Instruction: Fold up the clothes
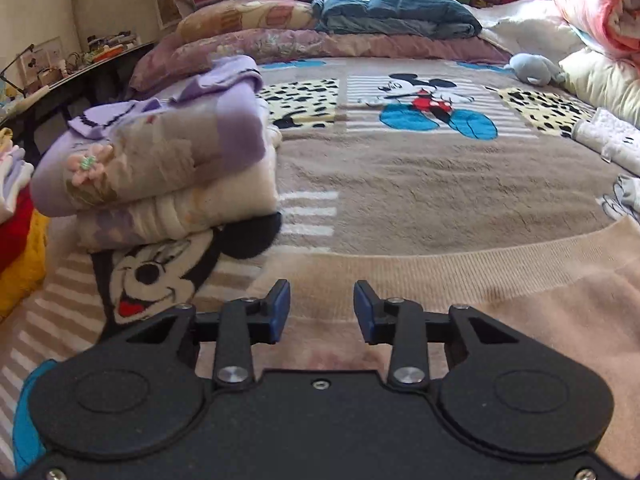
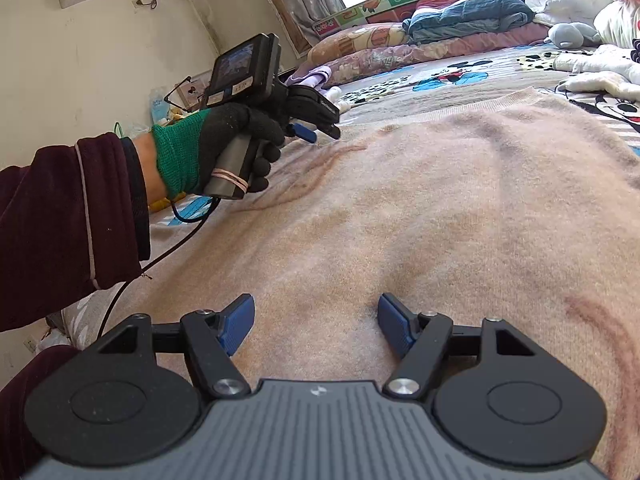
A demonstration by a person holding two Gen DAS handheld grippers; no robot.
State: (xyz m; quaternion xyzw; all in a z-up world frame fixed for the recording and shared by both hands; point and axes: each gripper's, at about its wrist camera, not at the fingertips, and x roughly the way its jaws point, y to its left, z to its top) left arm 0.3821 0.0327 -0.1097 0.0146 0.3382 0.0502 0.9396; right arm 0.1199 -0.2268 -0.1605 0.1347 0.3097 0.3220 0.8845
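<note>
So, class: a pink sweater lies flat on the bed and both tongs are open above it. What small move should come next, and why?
Probably lower the left tongs onto the pink sweater near its ribbed hem and close. Both they and the right tongs stand open and empty, so nothing is gripped yet to start a fold.

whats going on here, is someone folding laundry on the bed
Yes. A person holds a gripper in each hand over a peach sweater spread flat on a cartoon-print blanket. The left gripper and the right gripper are both open with nothing between their fingers, so this sweater has not been grasped yet. A stack of folded clothes already sits on the bed to the left.
</note>
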